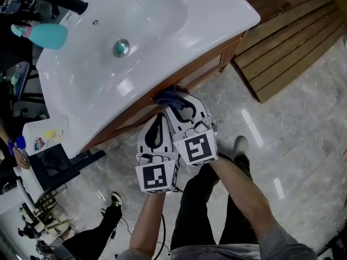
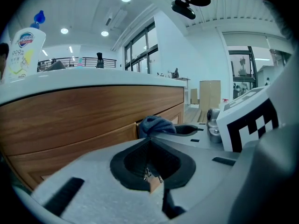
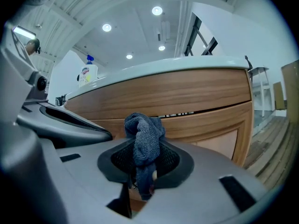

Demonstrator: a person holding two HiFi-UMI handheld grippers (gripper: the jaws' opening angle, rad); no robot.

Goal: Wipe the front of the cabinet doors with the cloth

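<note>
Right tool (image 3: 141, 183) pinches nubby cloth (image 3: 145, 134).

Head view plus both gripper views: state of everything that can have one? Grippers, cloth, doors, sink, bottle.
left gripper: jaws shut, nothing between them.
right gripper: jaws shut on the cloth.
cloth: bunched, sticking up out of the right jaws, at the cabinet front.
cabinet doors: look closed.
sink: basin empty, no standing water.
cleaner bottle: upright on the sink top, cap on.
</note>
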